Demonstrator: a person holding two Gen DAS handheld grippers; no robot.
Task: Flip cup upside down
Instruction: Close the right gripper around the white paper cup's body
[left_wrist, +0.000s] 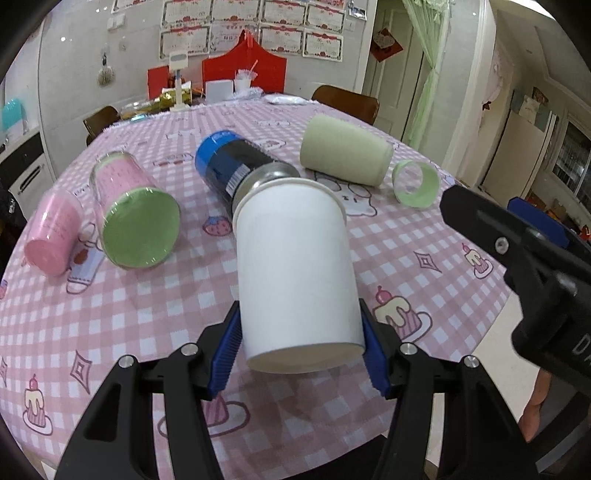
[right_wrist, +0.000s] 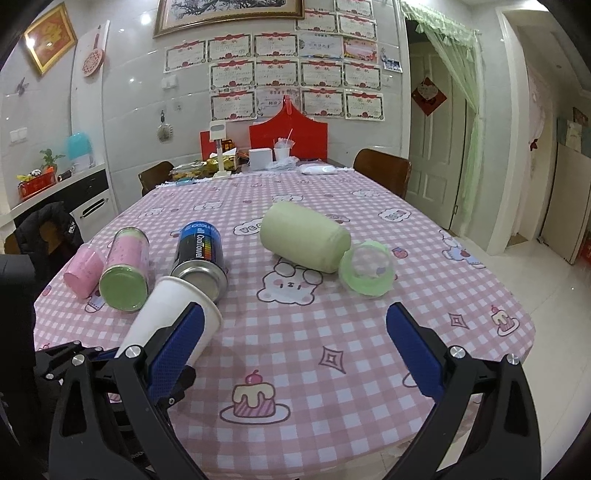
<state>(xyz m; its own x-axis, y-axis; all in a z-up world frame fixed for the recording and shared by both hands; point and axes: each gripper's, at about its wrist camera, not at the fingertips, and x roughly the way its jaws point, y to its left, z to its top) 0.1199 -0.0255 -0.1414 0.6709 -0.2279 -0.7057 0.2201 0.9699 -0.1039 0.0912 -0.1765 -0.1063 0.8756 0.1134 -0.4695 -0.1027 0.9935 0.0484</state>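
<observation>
Jaws of the left gripper (left_wrist: 301, 352) close on the white paper cup (left_wrist: 295, 273), blue pads pressing its sides near the base; the base faces the camera and the rim points ahead, above the pink checked table (left_wrist: 147, 314). Just beyond the rim lies a blue can (left_wrist: 236, 166).

Seen from the right wrist, the right gripper (right_wrist: 295, 347) has its jaws spread wide and empty, with the cup tilted just left of them. By my judgement the cup is grasped and part-turned; inverting and setting down remain.
</observation>
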